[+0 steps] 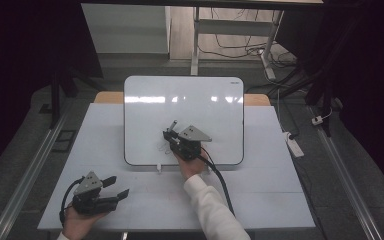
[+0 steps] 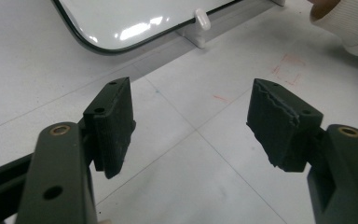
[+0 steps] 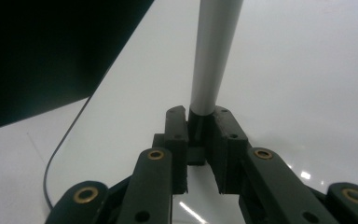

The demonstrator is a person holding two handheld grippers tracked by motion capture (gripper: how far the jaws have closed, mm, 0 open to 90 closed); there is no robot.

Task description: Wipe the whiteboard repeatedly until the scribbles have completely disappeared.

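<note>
A white whiteboard [image 1: 180, 100] with a dark rim stands tilted on the table. In the high view my right gripper [image 1: 170, 134] is over its lower middle, shut on a slim silver-grey pen [image 1: 173, 125] that points up and away. Faint scribbles [image 1: 162, 147] show on the board beside the gripper. The right gripper view has the pen's barrel [image 3: 212, 56] clamped between the jaws of the right gripper [image 3: 200, 121], over the glossy board [image 3: 307, 93]. My left gripper [image 1: 119, 187] rests at the table's front left, open, with nothing between its pads [image 2: 114, 126].
A small white clip foot [image 1: 158, 168] holds the board's lower edge, and this clip [image 2: 201, 18] also shows in the left gripper view. Faint red marks [image 2: 289, 70] lie on the white tabletop [image 1: 260, 195]. A power strip [image 1: 294, 145] and cables lie on the floor at the right.
</note>
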